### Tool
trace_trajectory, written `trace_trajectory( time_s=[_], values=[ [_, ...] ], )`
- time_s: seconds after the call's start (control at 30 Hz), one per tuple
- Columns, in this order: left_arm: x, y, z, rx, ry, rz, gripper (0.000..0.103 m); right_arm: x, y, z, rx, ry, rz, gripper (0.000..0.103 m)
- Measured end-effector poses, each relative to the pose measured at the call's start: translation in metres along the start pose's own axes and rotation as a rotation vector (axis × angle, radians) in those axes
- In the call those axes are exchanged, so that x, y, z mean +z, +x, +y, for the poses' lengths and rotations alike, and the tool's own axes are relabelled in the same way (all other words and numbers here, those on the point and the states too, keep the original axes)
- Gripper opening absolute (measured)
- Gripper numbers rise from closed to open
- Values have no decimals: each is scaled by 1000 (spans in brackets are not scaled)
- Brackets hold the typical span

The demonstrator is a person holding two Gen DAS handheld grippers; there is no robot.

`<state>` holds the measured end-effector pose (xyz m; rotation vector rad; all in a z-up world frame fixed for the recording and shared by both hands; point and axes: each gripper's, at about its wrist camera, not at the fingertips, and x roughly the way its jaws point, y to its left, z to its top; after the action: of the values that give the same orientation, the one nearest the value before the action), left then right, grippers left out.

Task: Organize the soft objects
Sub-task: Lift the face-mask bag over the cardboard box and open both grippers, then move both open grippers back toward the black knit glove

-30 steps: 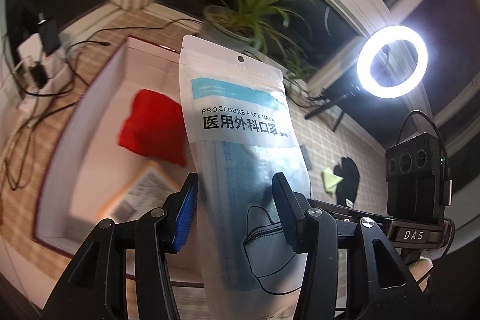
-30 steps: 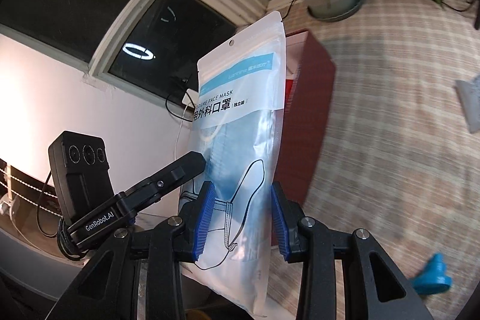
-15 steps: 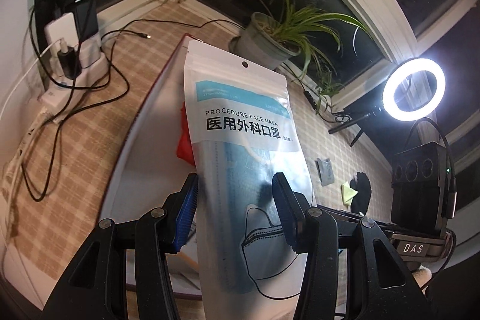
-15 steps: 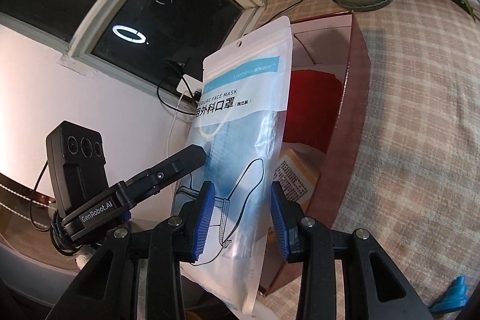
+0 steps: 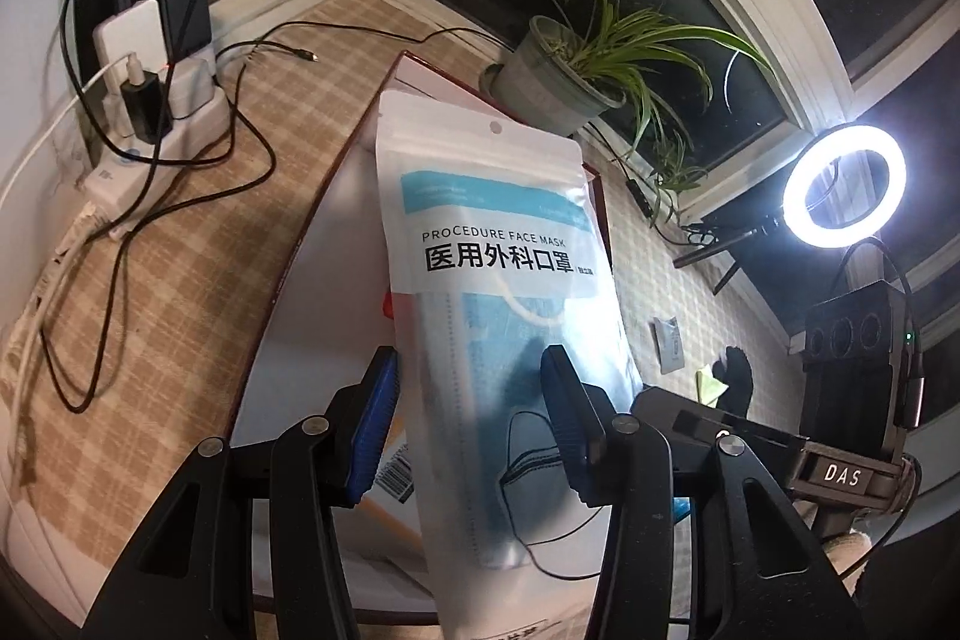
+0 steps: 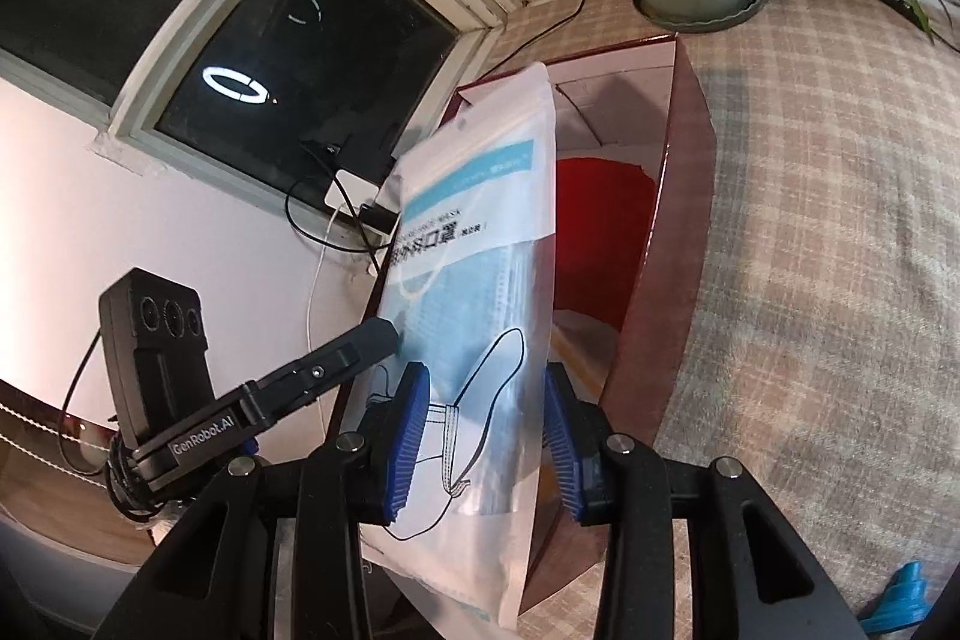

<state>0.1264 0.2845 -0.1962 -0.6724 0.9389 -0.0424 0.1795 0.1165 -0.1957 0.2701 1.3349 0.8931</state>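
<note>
A clear pouch of blue face masks point(image 5: 504, 280) stands upright between the blue pads of both grippers. My left gripper point(image 5: 468, 418) holds its lower part from one side; my right gripper point(image 6: 486, 442) has opened, its pads standing off the pouch point(image 6: 480, 280). The pouch hangs over an open dark-red box point(image 6: 666, 232) with white inside. A red cloth point(image 6: 600, 232) lies in the box, mostly hidden behind the pouch in the left wrist view point(image 5: 389, 307). A printed packet point(image 5: 393, 478) also lies in the box.
A potted plant point(image 5: 558, 82) stands behind the box. A power strip with chargers and cables point(image 5: 150, 88) lies at the left. A ring light point(image 5: 843, 187) glows at the right. A black glove point(image 5: 738, 382) and small items lie on the checked cloth. A blue object point(image 6: 900, 592) lies at bottom right.
The pouch has come over the open box and tilted in the right wrist view. The right gripper's pads have spread apart from the pouch. The left gripper keeps its hold.
</note>
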Motion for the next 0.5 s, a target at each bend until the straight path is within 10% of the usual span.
trace_trajectory(
  time_s=[0.5],
  values=[
    [3, -3, -23, -10, 60, -28, 46, -2, -38, 5, 2, -46, -82, 41]
  ],
)
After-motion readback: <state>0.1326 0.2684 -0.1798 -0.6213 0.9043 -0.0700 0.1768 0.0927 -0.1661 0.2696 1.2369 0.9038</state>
